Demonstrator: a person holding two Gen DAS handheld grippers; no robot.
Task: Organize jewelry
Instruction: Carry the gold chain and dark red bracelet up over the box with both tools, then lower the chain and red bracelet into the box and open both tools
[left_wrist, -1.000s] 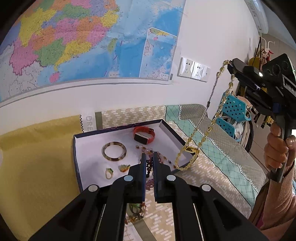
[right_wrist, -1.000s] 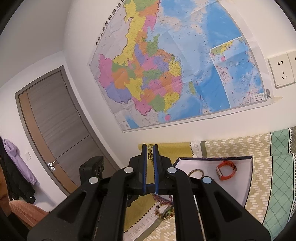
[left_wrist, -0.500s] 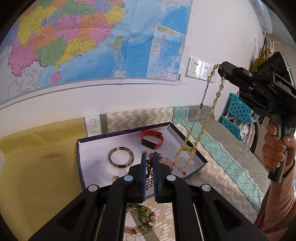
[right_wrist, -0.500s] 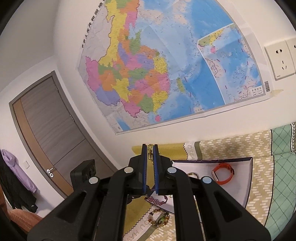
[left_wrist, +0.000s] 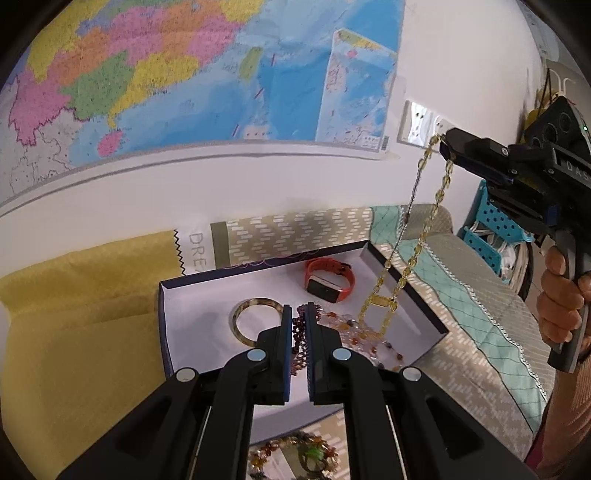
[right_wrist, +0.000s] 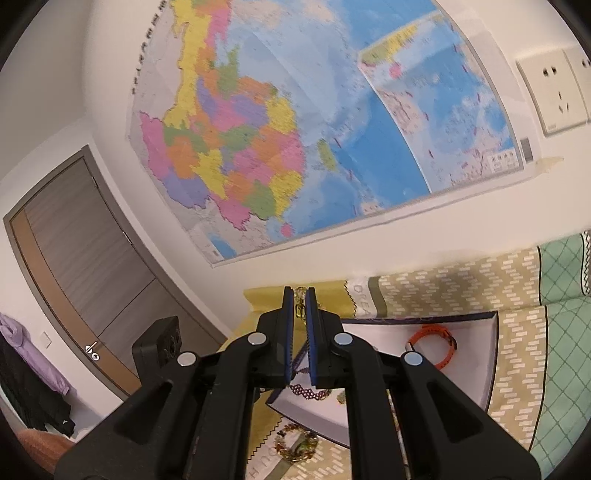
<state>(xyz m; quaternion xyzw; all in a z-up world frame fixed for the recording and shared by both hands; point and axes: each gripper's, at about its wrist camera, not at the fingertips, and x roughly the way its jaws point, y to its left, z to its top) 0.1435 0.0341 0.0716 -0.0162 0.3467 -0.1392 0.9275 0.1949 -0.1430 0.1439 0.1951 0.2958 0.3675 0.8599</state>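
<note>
Above the box (left_wrist: 424, 306), right tongs (left_wrist: 445, 142) pinch the yellow necklace (left_wrist: 424, 229); left tongs (left_wrist: 299, 314) pressed together, angled downward.

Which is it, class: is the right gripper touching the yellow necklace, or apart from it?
Touching. In the left wrist view the right gripper is shut on the yellow necklace, whose chain hangs from its tips down over the box.

A large coloured map (right_wrist: 314, 147) hangs on the white wall (left_wrist: 258, 192), with white sockets (right_wrist: 550, 92) to its right. A grey-brown door (right_wrist: 81, 266) with a metal handle stands in the corner; purple clothing (right_wrist: 22, 350) hangs beside it. The bed (left_wrist: 461, 295) has a patterned beige and teal cover and a yellow cloth (left_wrist: 74, 314). A blue perforated basket (left_wrist: 491, 236) sits past the bed.
</note>
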